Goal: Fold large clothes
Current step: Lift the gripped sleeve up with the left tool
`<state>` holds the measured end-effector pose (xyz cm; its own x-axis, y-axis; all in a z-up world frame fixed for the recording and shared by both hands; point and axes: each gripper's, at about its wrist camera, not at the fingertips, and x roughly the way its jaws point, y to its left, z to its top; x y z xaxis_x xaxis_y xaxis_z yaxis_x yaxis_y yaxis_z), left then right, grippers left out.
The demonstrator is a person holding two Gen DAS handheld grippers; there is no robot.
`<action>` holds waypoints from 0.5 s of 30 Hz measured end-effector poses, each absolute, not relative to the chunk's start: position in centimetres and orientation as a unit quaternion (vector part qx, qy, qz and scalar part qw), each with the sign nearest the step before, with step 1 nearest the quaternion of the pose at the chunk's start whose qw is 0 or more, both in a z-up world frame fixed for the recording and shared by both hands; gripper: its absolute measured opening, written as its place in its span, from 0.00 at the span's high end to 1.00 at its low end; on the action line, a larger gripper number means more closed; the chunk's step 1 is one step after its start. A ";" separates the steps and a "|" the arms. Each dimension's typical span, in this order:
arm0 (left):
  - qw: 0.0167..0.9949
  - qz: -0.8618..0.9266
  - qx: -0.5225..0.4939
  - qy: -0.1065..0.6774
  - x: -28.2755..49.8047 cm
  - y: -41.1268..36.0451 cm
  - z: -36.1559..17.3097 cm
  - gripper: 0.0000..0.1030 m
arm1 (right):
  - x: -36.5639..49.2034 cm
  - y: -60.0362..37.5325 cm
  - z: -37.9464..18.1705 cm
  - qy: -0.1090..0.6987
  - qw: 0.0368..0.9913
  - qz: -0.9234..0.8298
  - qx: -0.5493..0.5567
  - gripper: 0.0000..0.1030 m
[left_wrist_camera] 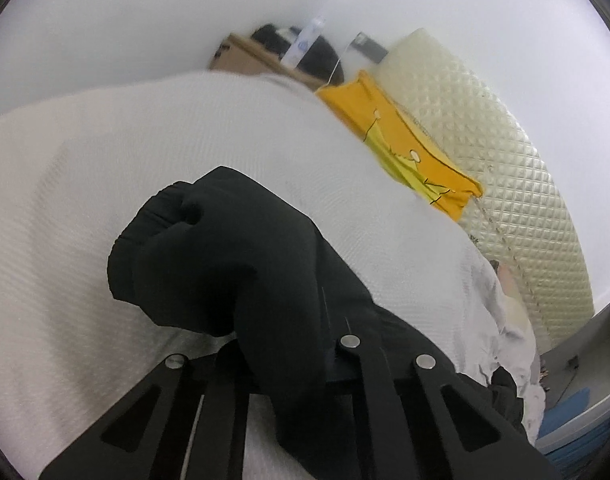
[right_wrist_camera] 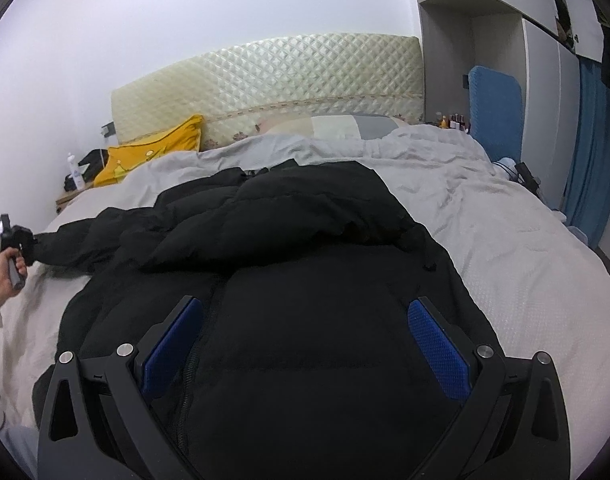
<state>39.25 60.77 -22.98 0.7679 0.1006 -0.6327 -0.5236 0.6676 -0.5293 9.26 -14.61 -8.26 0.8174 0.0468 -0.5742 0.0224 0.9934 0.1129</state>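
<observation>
Black jacket lying lengthwise ahead of spread, empty right gripper fingers; its sleeve stretching sideways, clenched between left gripper fingers, nearer.

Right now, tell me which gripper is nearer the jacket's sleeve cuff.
Left. The left gripper is clamped on the sleeve cuff of the black jacket; the right gripper hovers open over the jacket's body, well away from that cuff.

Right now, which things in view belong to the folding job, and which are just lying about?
In the job:
black jacket, spread on the bed
its sleeve, clamped in the left tongs
right tongs, open above the jacket

Lying about:
yellow cloth
white bottle
blue chair
pillow
</observation>
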 end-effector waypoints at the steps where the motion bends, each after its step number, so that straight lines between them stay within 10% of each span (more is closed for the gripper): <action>1: 0.869 0.183 -0.359 0.287 38.9 60.4 -22.0 0.94 | 9.0 -14.6 -8.2 0.301 0.952 0.008 0.056 0.00; 15: 0.907 0.184 -0.281 0.255 33.9 52.6 -7.4 0.96 | 7.1 -16.2 -6.9 0.284 0.956 0.034 0.069 0.00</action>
<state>33.95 52.57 -7.42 0.8022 0.1893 -0.5662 -0.4765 0.7745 -0.4160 7.12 -16.20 -6.92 0.8363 0.1034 -0.5385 -0.0248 0.9882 0.1512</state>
